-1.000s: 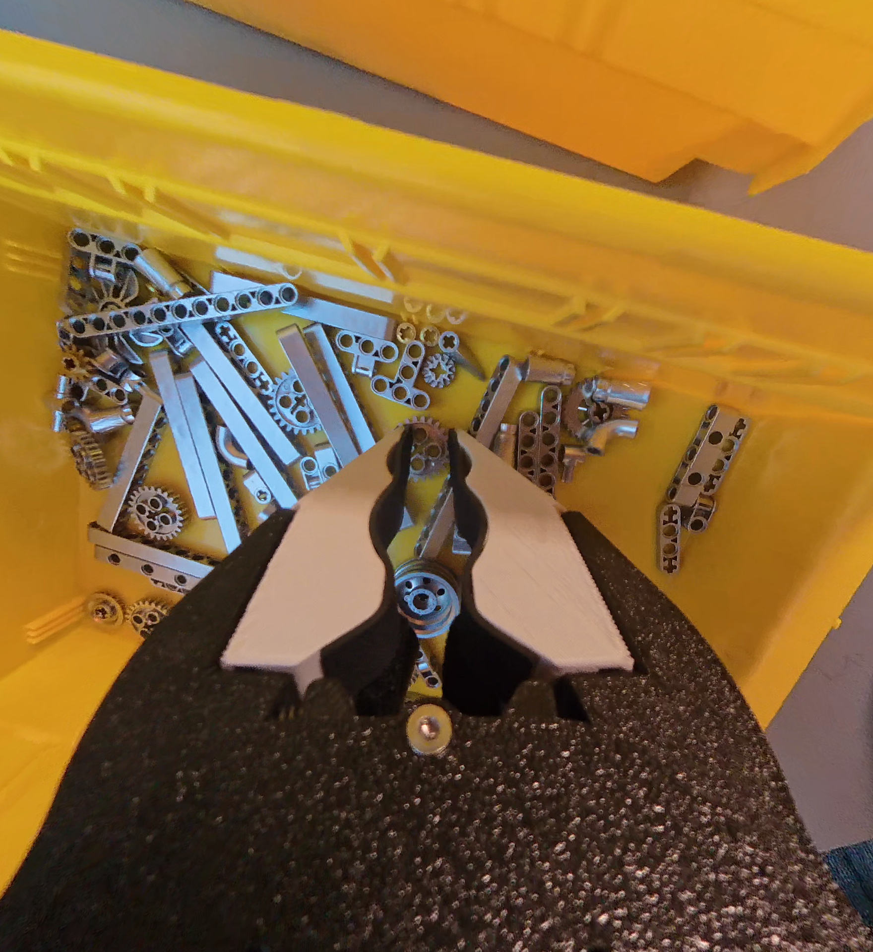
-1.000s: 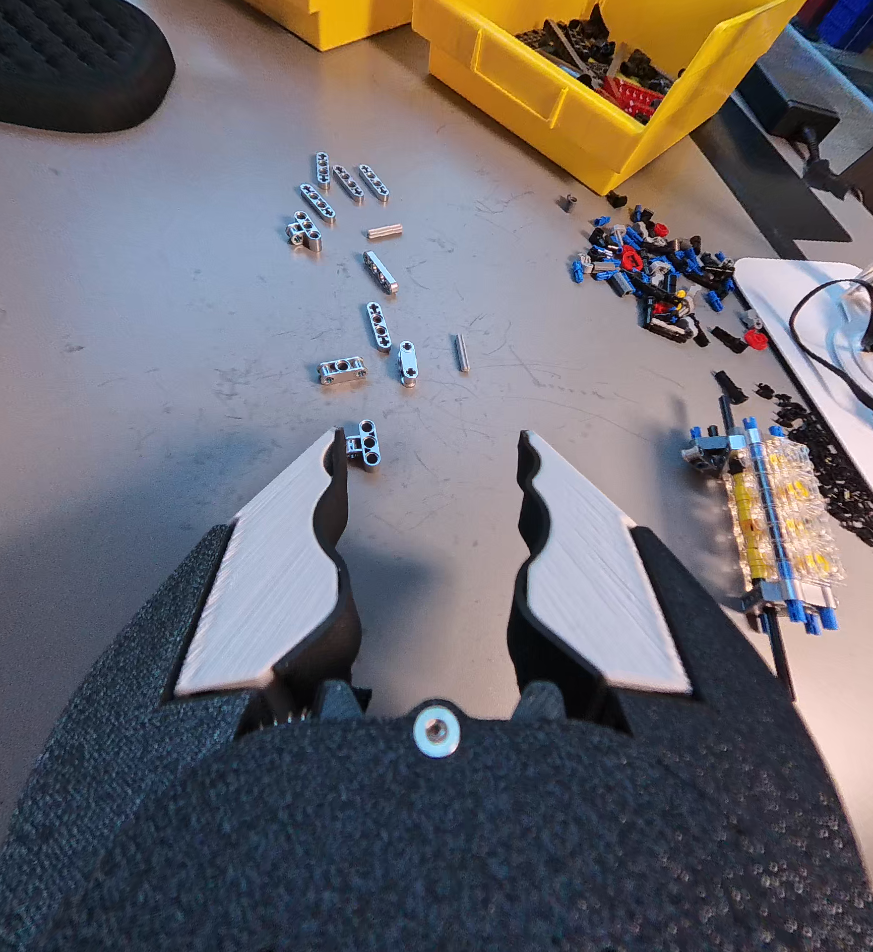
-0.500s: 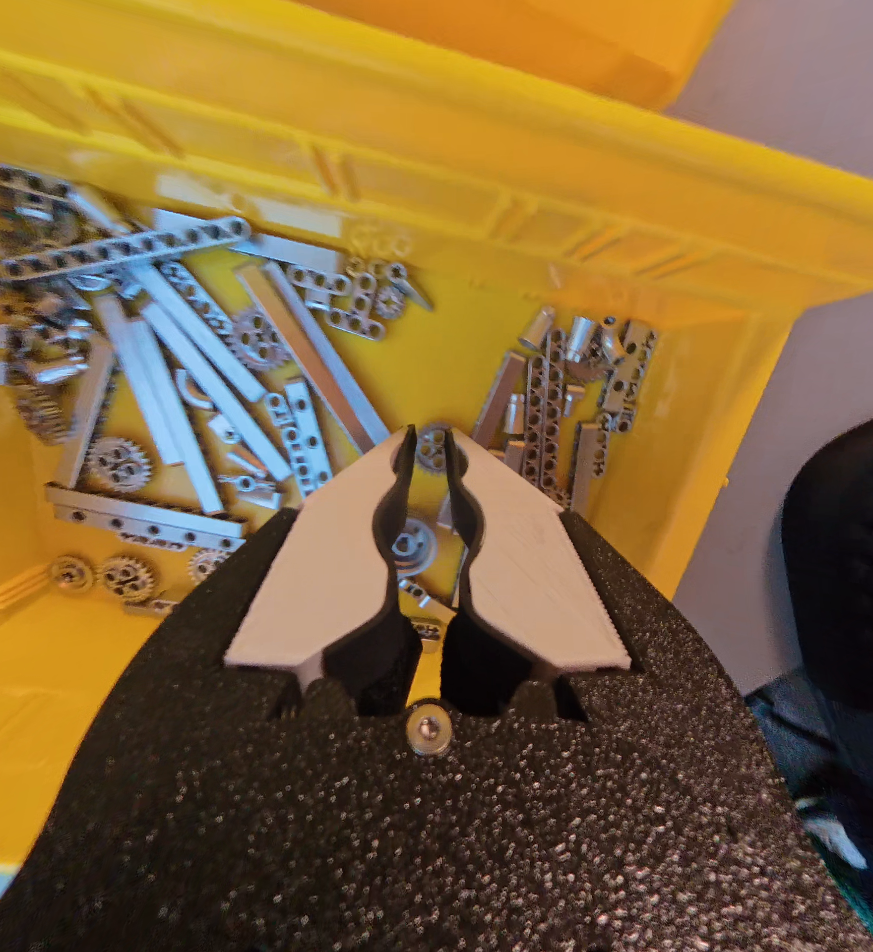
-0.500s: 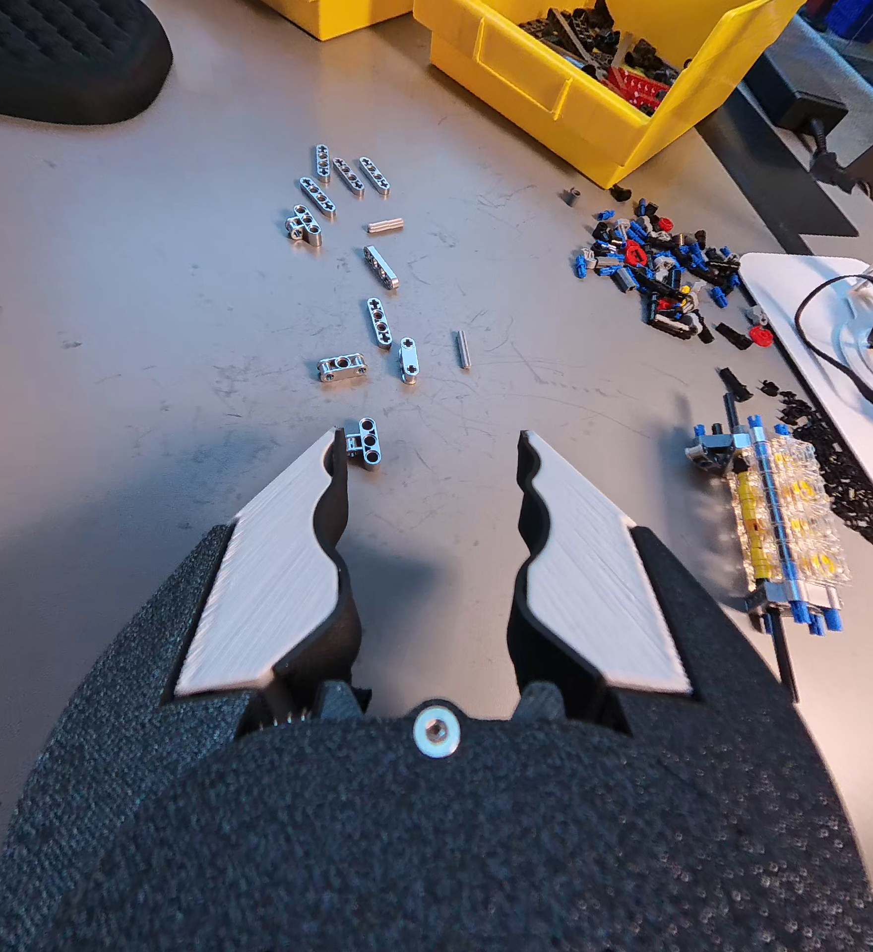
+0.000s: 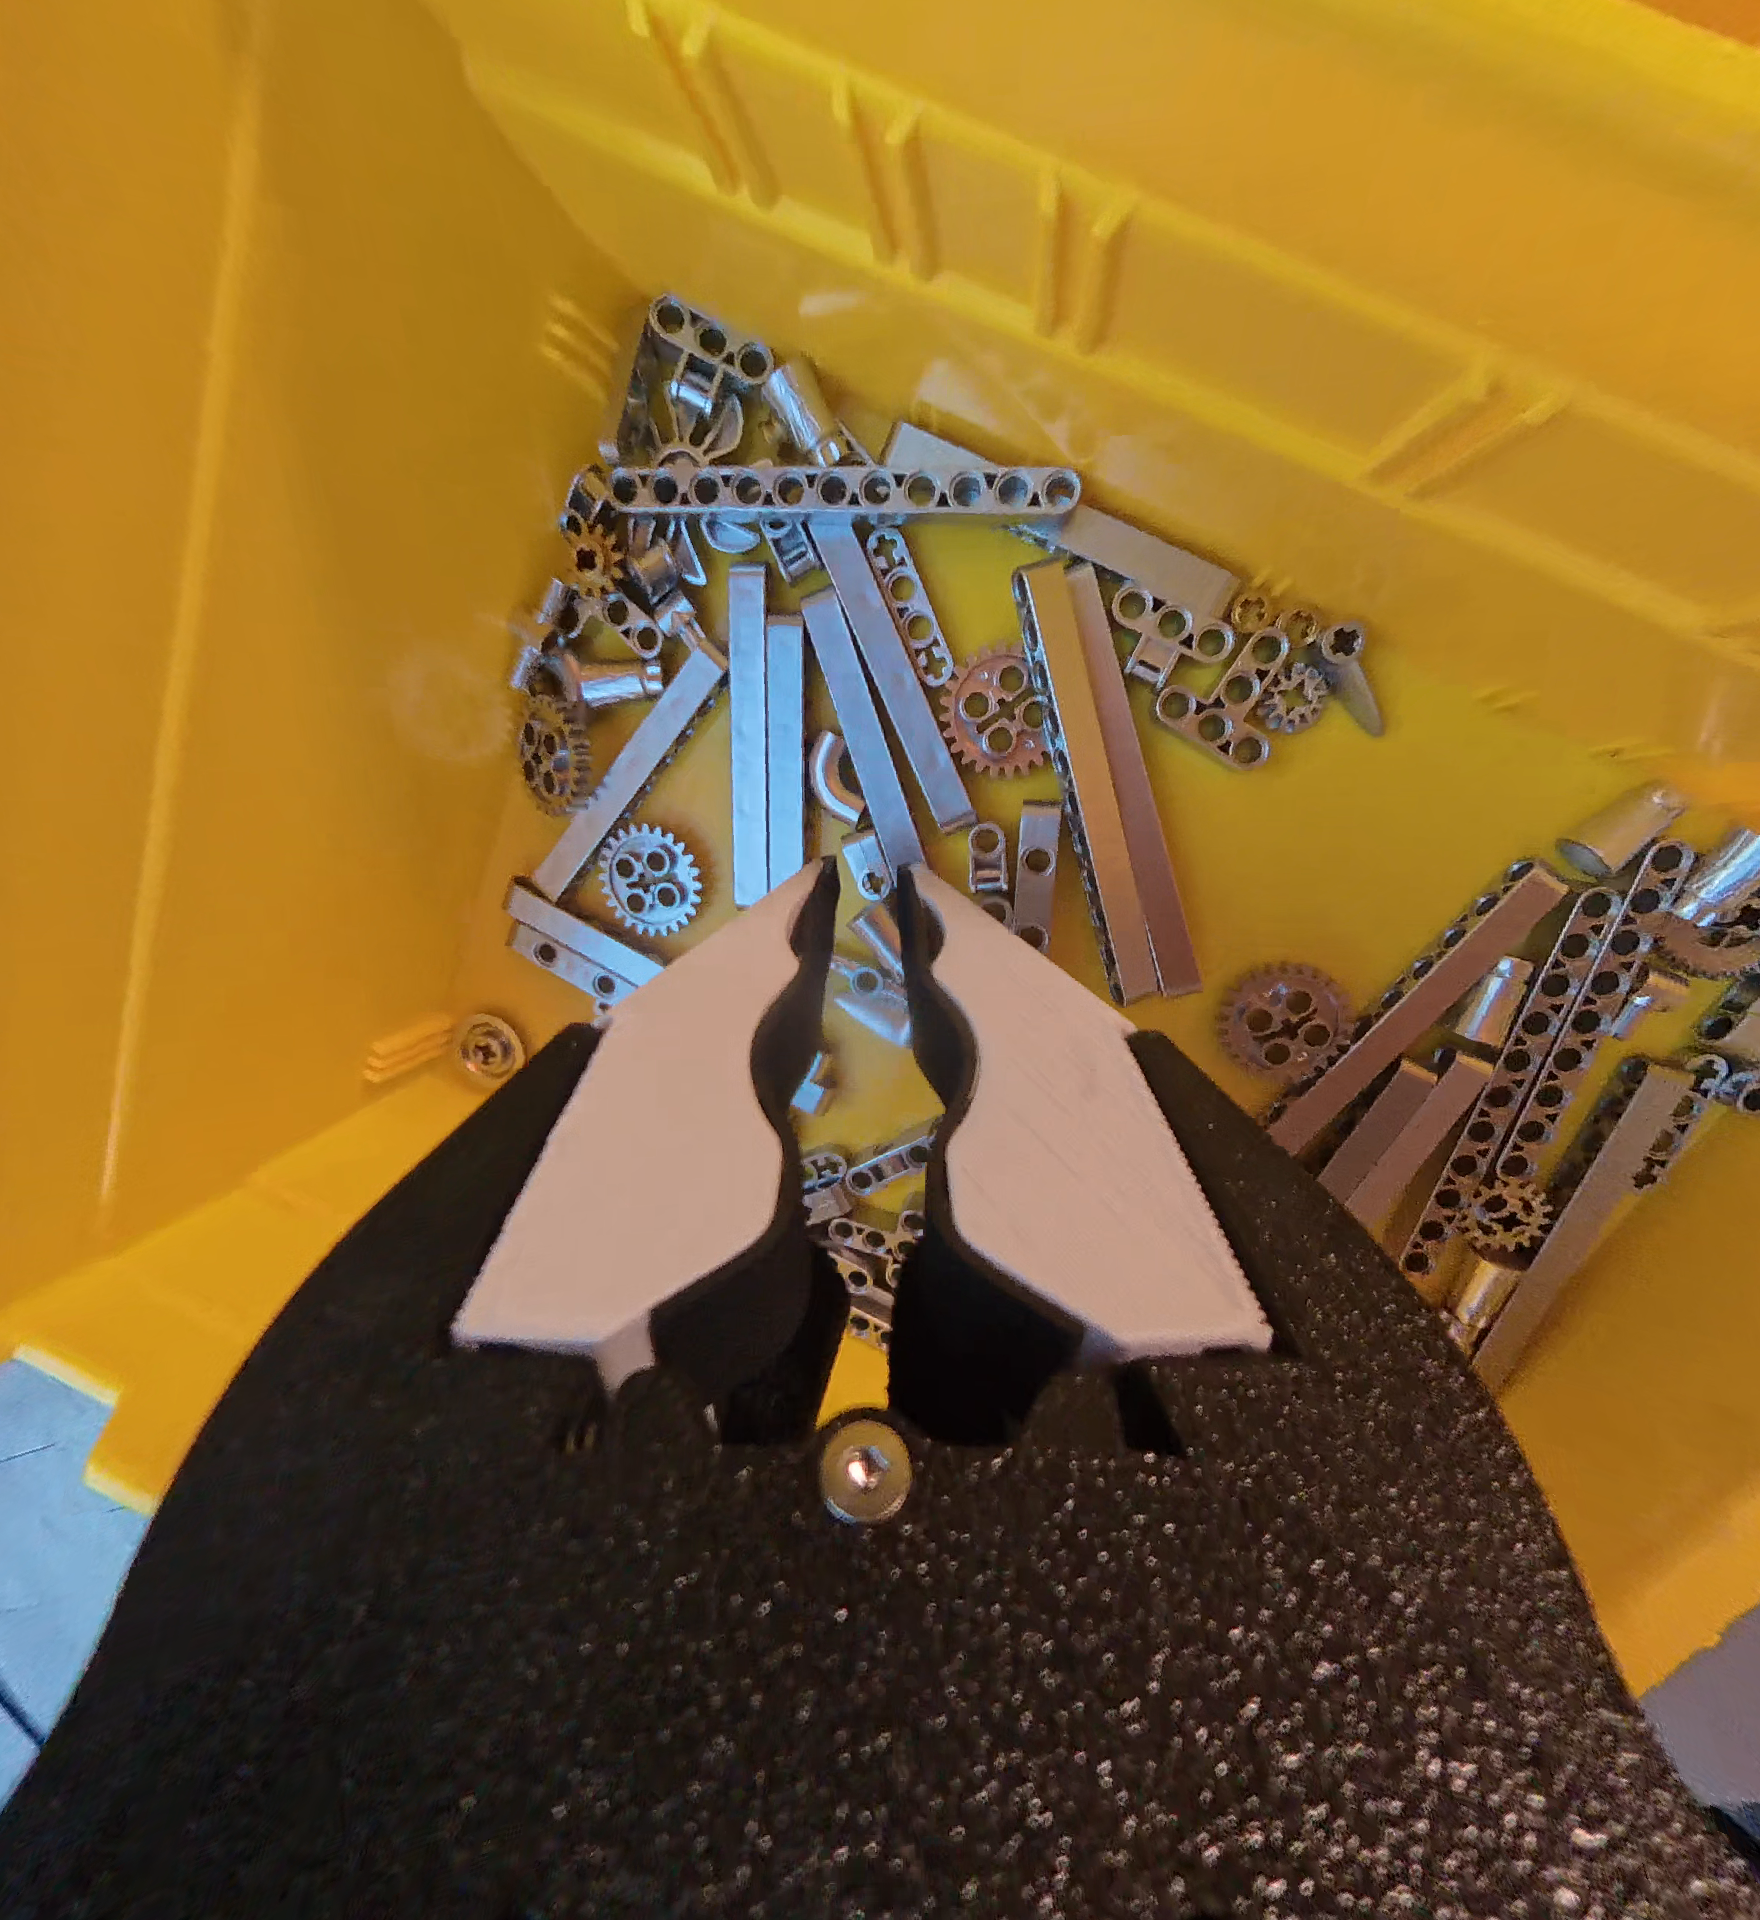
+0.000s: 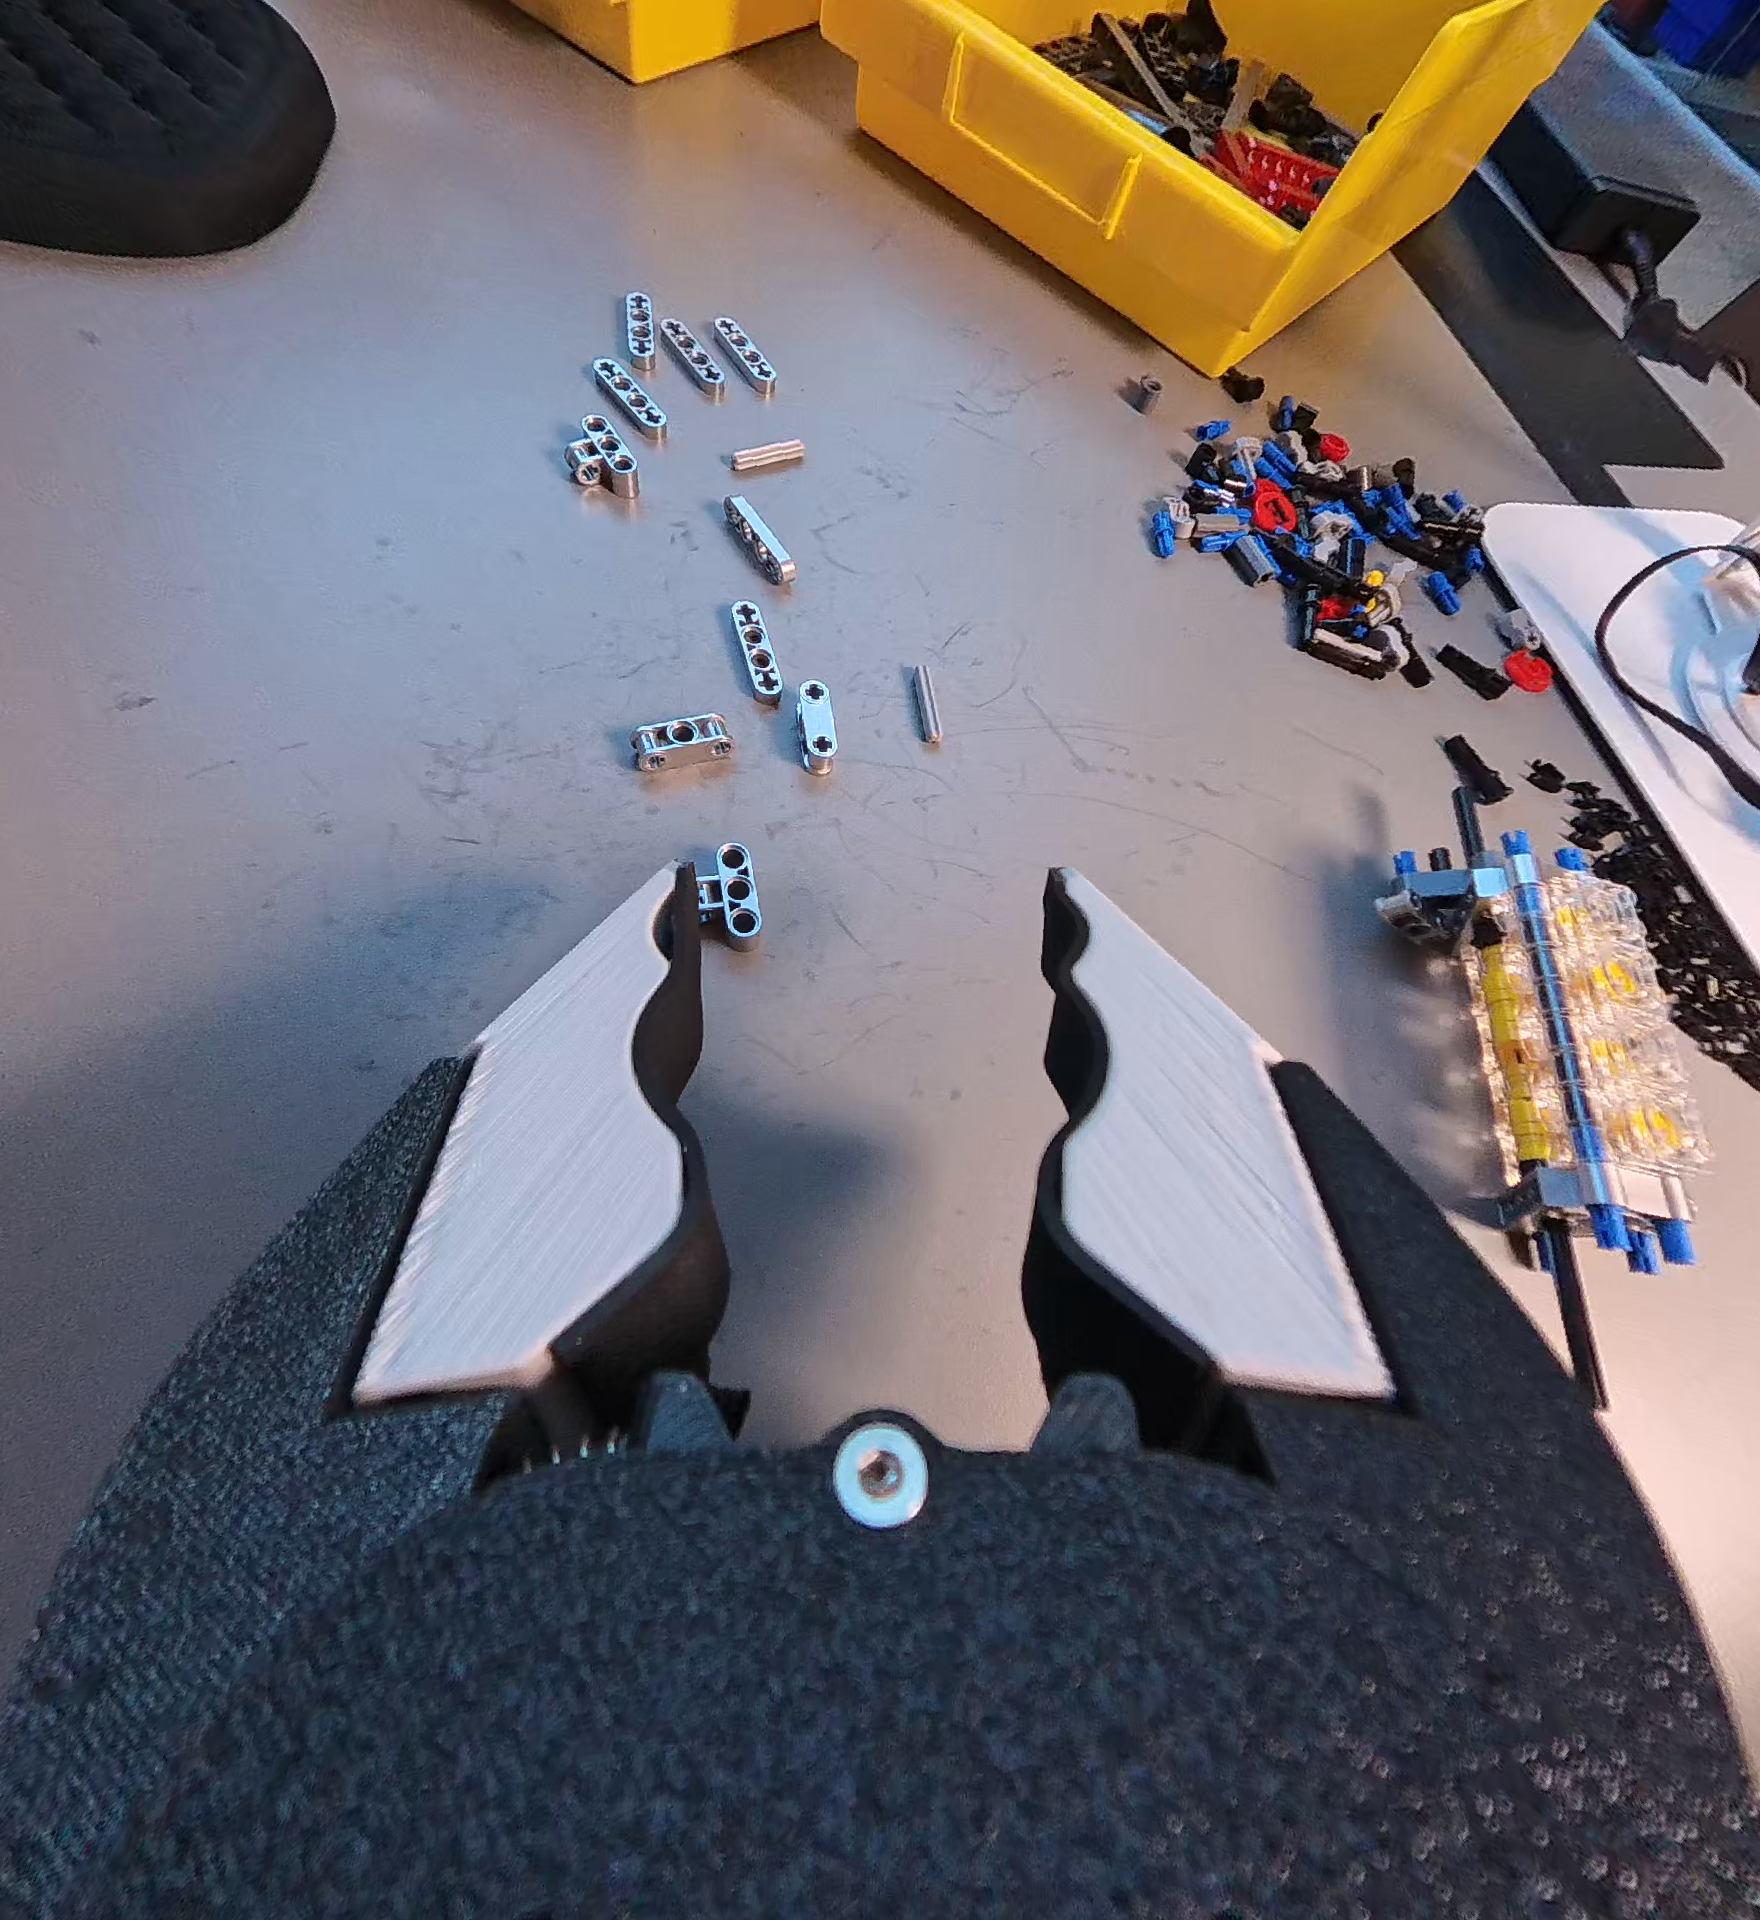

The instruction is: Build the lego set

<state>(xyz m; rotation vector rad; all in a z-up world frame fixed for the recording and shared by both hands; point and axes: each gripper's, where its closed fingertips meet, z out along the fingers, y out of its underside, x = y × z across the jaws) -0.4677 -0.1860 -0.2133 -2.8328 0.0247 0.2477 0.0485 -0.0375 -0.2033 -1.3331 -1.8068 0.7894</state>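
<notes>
Both grippers sit low: the right gripper, wide open and empty over the table, has a small grey connector just beside one fingertip, while the left gripper, nearly closed with its hold on anything unclear, noses into a yellow bin where tangled grey beams might snag it.

The left gripper hangs inside a yellow bin, its jaws nearly closed with a narrow gap and nothing clearly gripped, above a heap of silver beams and gears.
</notes>
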